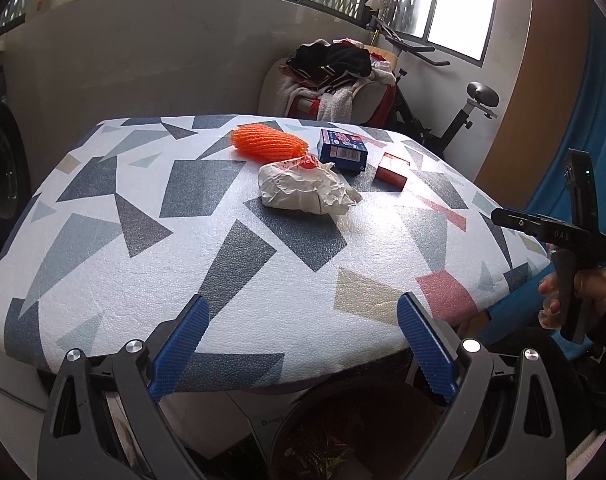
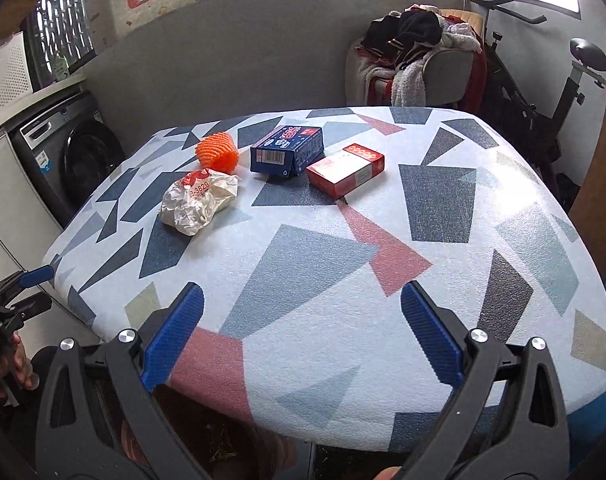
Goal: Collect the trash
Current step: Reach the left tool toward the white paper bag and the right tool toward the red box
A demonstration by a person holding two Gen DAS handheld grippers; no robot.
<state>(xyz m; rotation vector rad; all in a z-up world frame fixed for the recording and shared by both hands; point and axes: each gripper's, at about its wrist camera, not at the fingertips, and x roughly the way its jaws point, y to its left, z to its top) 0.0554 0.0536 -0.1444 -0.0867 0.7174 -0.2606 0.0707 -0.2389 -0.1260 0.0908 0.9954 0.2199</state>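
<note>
Four pieces of trash lie at the far side of the patterned table (image 1: pixel 263 280) (image 2: pixel 343 320): an orange foam net (image 1: pixel 267 143) (image 2: pixel 218 152), a crumpled white paper wrapper (image 1: pixel 307 192) (image 2: pixel 199 198), a blue box (image 1: pixel 341 150) (image 2: pixel 289 153) and a red box (image 1: pixel 393 171) (image 2: pixel 345 172). My left gripper (image 1: pixel 303 344) is open at the table's near edge, nothing between its blue pads. My right gripper (image 2: pixel 303 340) is open too, empty, near the front edge. The right gripper's body (image 1: pixel 559 236) shows at right in a hand.
A dark bin (image 1: pixel 343 440) with scraps sits below the table's near edge. A washing machine (image 2: pixel 71 152) stands at left, a chair piled with clothes (image 2: pixel 419 52) and an exercise bike (image 2: pixel 543 92) behind the table. A grey panel (image 1: pixel 143 60) backs the table.
</note>
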